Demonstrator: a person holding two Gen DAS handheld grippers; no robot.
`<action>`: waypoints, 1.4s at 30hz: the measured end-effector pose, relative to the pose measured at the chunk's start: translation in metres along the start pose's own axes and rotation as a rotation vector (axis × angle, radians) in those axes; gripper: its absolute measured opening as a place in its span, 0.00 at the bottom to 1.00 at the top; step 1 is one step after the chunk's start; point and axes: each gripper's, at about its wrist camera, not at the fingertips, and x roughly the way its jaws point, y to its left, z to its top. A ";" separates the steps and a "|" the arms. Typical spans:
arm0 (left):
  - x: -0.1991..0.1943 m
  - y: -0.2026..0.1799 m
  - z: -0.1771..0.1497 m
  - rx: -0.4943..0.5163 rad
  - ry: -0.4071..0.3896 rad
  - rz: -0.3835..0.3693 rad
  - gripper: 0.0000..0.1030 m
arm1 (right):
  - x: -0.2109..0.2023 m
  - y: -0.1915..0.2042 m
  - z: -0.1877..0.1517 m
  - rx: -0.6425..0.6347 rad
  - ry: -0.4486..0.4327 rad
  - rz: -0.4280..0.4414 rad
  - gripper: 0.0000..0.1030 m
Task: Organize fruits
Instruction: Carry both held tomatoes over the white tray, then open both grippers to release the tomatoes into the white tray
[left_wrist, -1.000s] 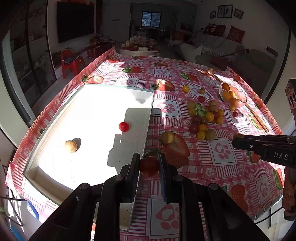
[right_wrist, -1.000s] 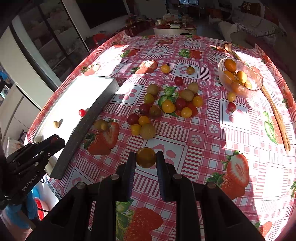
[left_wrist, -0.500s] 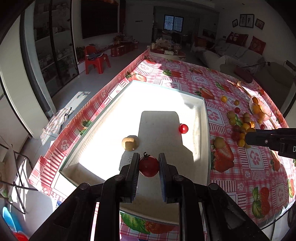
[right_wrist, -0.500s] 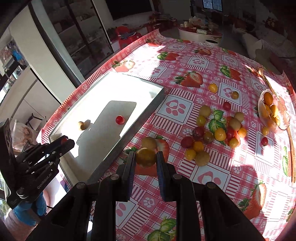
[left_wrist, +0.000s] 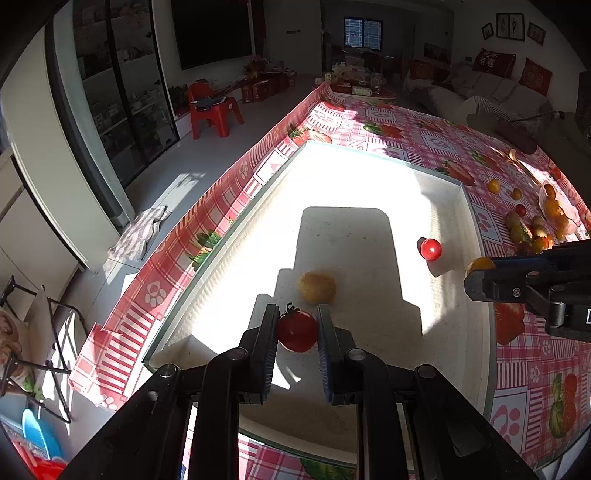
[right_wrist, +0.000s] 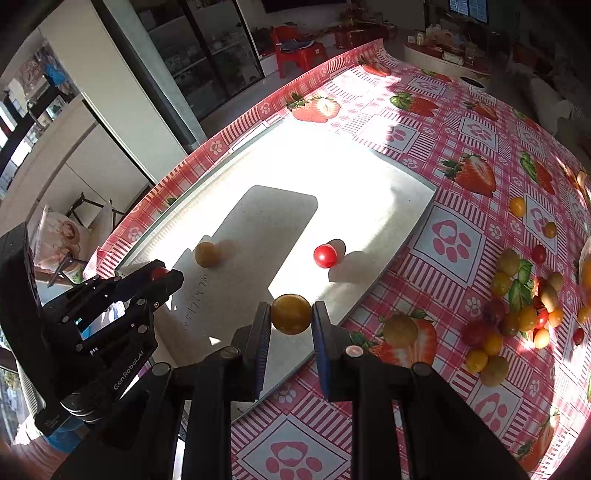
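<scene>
Tray (left_wrist: 476, 236) holds two tomatoes; left gripper (left_wrist: 297, 328) pinches a red tomato (left_wrist: 297, 331), right gripper (right_wrist: 291, 314) a yellow tomato (right_wrist: 291, 314); the pile (right_wrist: 517, 314) by the table's far edge remains.

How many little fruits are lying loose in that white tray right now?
2: a yellow one near the left gripper, and a red one toward the tray's right side. Two more are still held.
</scene>
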 end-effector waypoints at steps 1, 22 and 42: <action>0.002 0.001 0.000 0.001 0.005 0.004 0.21 | 0.005 0.001 0.001 -0.003 0.011 0.000 0.24; 0.015 -0.002 -0.007 0.012 0.013 0.059 0.78 | 0.054 0.010 0.014 -0.060 0.103 -0.046 0.31; -0.018 -0.015 -0.004 0.009 0.002 0.007 0.78 | -0.009 0.002 0.006 -0.061 -0.045 -0.114 0.80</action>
